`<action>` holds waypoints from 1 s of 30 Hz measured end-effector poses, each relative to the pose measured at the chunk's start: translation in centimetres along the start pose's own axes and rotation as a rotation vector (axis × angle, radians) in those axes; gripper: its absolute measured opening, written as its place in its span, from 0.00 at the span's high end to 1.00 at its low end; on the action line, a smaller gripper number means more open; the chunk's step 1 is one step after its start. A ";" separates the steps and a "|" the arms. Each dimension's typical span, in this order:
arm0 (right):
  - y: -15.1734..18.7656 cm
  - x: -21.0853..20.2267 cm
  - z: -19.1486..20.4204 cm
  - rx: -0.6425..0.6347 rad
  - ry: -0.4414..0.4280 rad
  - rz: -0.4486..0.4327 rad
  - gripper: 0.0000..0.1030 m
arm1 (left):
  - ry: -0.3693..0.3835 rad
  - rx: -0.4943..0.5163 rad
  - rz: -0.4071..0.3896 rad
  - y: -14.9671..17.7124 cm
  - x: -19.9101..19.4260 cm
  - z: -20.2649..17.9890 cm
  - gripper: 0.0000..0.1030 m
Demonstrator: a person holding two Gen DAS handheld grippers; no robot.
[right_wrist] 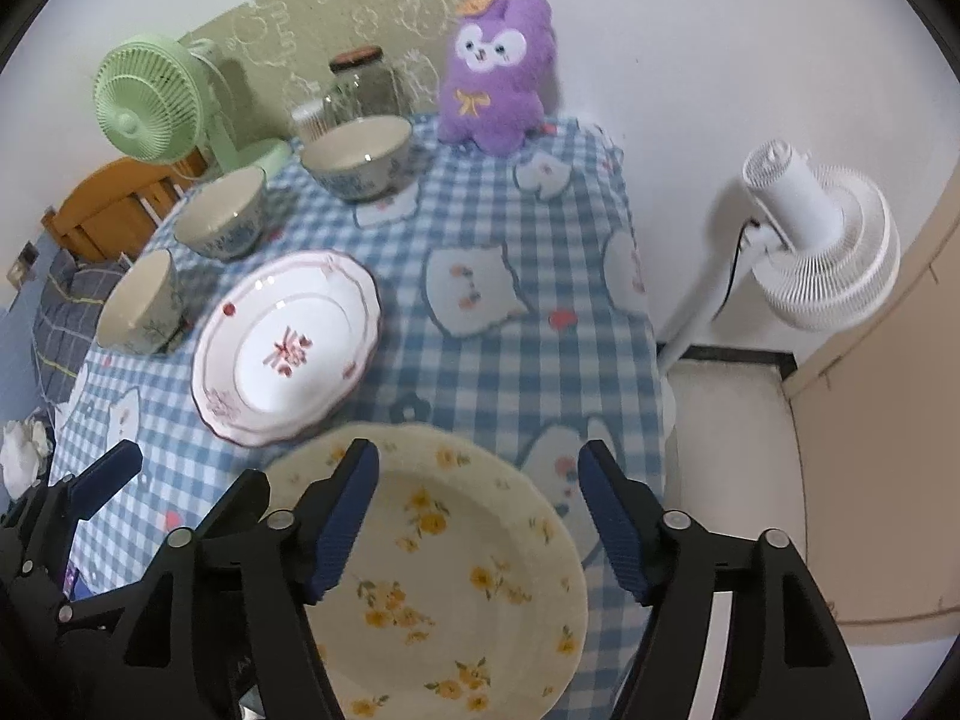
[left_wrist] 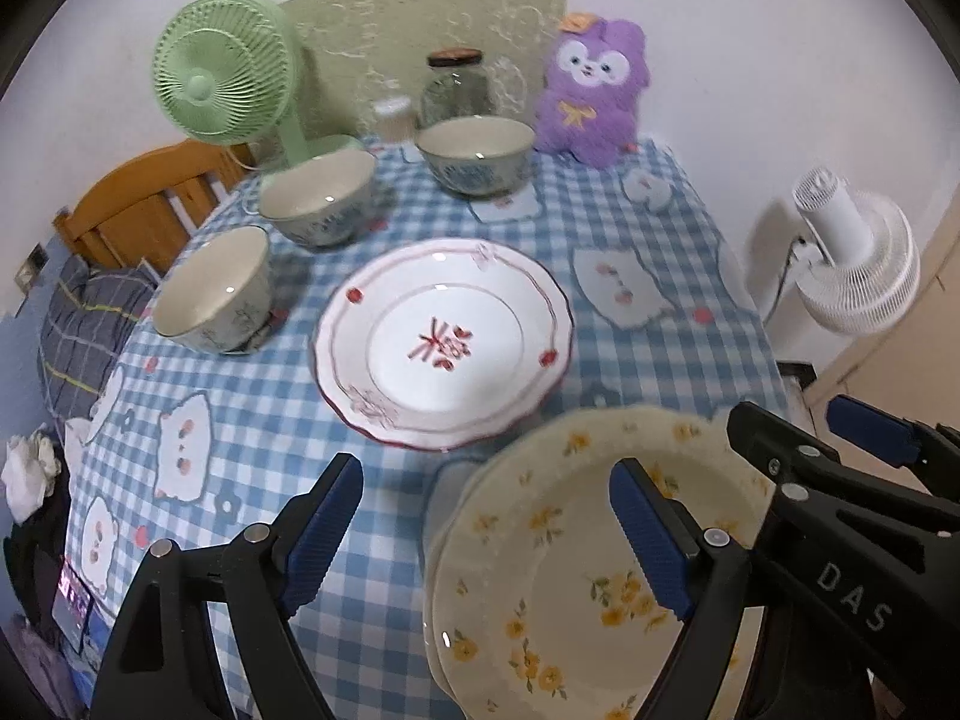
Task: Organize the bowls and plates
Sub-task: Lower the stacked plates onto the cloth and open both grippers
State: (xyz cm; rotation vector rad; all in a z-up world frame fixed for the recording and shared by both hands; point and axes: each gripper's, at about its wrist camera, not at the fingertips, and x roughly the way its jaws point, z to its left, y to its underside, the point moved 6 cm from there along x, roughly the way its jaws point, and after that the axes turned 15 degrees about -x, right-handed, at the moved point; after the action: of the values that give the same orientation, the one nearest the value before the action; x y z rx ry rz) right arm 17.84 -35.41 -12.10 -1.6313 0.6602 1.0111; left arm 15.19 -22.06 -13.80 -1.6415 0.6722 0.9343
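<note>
Along the checked tablecloth's (left_wrist: 384,216) left edge three glazed, empty bowls (left_wrist: 210,291) stand in a row, a scalloped red-patterned plate (left_wrist: 441,345) lies mid-table, and a cream yellow-flowered plate (right_wrist: 444,570) lies at the near edge beneath the released left gripper (left_wrist: 486,534) and right gripper (right_wrist: 480,516).

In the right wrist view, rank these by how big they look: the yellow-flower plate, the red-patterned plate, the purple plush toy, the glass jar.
1. Yellow-flower plate, though it lies nearest the camera, which inflates it.
2. Red-patterned plate.
3. Purple plush toy.
4. Glass jar, smallest; it stands far back, partly behind a bowl.
</note>
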 end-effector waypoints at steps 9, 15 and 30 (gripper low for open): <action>-3.0 -0.8 2.3 -0.026 0.001 -0.035 0.29 | -0.009 -0.028 -0.027 -2.6 -0.7 1.1 0.16; -5.4 -0.4 4.0 -0.007 0.014 -0.062 0.29 | 0.002 -0.029 -0.031 -5.1 -0.1 2.6 0.16; -9.2 5.3 6.0 0.013 0.010 -0.039 0.29 | -0.001 -0.029 -0.009 -9.1 4.8 5.0 0.16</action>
State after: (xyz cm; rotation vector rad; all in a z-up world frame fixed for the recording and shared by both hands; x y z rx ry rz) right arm 26.31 -26.65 -12.73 -1.6329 0.6382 0.9697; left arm 23.96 -14.65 -13.73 -1.6680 0.6526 0.9422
